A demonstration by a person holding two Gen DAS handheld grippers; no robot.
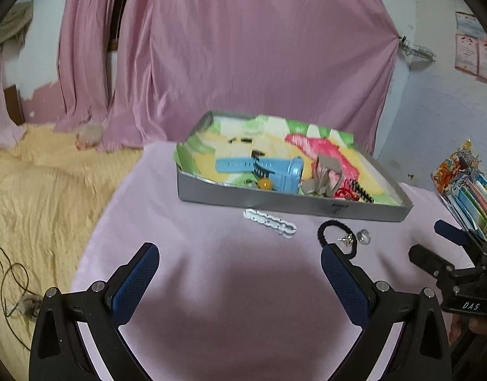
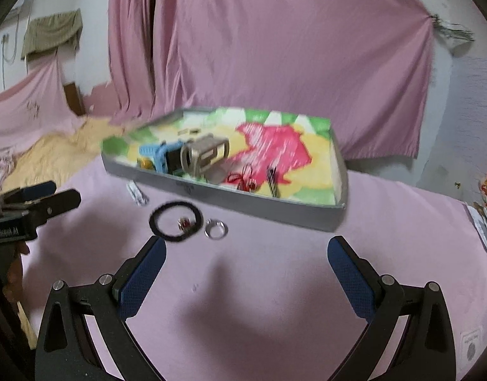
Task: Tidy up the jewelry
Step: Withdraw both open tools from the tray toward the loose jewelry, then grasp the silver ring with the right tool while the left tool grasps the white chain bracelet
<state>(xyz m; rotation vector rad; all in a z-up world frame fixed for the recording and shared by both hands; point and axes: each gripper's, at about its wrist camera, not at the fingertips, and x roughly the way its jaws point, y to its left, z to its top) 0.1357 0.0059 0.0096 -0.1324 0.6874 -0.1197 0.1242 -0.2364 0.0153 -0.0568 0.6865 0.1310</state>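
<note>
Both tongs are held above a bench covered with a pink cloth [image 1: 211,285], and both are spread wide with nothing between their blue pads. The left tongs [image 1: 240,262] are seen from their own camera pointing toward a grey tray [image 1: 275,201]; in the right wrist view they [image 2: 57,195] appear at the left edge, apart from the loose pieces. The right tongs [image 2: 246,252] point at the same tray [image 2: 275,206], and in the left wrist view they [image 1: 432,239] are seen at the right edge.

The tray is lined with a green, yellow and pink sheet. Inside it are seen a blue strap [image 1: 235,164], a blue box [image 1: 291,174], a yellow bead [image 1: 264,184], a beige clip [image 2: 205,155], a red item [image 2: 243,179] and a black coil [image 1: 362,191]. Motion blur hides finer detail.

On the cloth just in front of the tray, four loose pieces are laid out. A white strip [image 1: 270,222] lies nearest the tray wall. A black band [image 2: 175,220] lies flat beside it, and a small earring [image 2: 183,223] is enclosed by its loop. A silver ring [image 2: 215,229] is set just beside the band, on its right, apparently not touching it.

A pink curtain [image 1: 243,47] hangs behind the bench, and a yellow blanket [image 1: 46,184] is spread at the left.
</note>
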